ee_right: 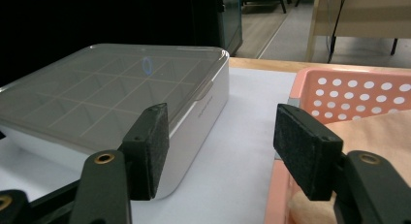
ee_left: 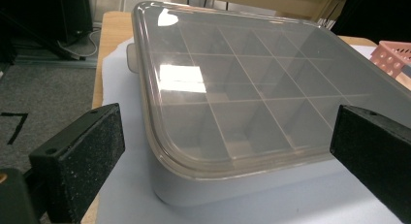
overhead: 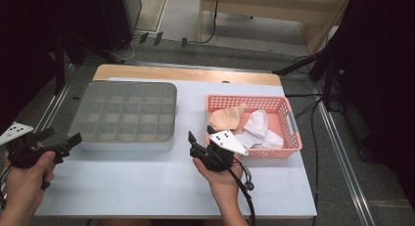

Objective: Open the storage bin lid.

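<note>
- Left tongs [overhead: 68,139]: jaws spread wide, nothing between them, held off the front-left corner of the grey divided box [overhead: 125,116]. In the left gripper view the left tongs [ee_left: 228,161] frame that near corner; pads apart from the box, not touching.
- Box: clear lid shut over a grid of compartments, sits on the white sheet of the worktop [overhead: 147,182], just ahead and to the right of the left tongs.
- Right tongs [overhead: 201,136]: jaws spread, holding nothing, at the gap between box and pink basket [overhead: 288,113]. Right gripper view: right tongs [ee_right: 220,144] with left pad in front of the box's [ee_right: 111,95] side wall, right pad at the basket's [ee_right: 349,90] near rim; contact with the rim cannot be told.
- Basket: just right of and beyond the right tongs. It holds a peach cloth [overhead: 227,118] nearest the tongs and a white cloth [overhead: 257,128] further right, touching each other.
- Grey three-cornered plate on top of each gripper; cable trails from the right one toward the person.
</note>
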`<control>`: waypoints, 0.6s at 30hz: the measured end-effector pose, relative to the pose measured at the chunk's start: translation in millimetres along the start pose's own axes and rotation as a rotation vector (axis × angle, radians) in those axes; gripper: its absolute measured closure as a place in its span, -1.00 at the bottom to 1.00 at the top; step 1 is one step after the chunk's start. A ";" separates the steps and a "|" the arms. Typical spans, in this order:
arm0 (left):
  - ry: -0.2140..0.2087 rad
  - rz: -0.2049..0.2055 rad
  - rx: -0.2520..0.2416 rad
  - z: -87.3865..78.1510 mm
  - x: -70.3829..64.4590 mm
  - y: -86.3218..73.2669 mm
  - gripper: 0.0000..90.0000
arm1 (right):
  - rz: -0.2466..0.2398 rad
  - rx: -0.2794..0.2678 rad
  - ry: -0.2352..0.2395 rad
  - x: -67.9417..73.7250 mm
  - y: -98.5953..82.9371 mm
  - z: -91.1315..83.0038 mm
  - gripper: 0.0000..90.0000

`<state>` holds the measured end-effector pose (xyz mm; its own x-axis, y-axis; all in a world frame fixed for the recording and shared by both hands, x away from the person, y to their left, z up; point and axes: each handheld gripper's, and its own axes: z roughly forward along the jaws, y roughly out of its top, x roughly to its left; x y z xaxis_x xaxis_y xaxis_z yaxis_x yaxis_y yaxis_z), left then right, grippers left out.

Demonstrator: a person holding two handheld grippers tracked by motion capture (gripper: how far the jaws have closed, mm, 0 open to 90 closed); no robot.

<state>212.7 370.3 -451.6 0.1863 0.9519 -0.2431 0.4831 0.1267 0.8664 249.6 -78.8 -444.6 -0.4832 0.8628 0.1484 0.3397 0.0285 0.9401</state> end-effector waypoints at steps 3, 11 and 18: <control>0.012 -0.008 0.003 2.6 2.6 2.1 -1.00 | 0.021 -0.007 -0.001 1.5 1.5 8.4 -0.06; 0.014 -0.039 0.014 10.3 10.7 6.8 -1.00 | 0.047 -0.042 0.002 2.7 2.4 20.5 0.02; 0.018 -0.044 0.028 17.1 14.1 10.5 -1.00 | 0.062 0.035 0.004 7.2 7.5 36.8 0.00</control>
<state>235.0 380.3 -453.4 0.1491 0.9506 -0.2722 0.5140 0.1606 0.8426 278.3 -53.9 -447.7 -0.4639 0.8614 0.2070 0.3972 -0.0067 0.9177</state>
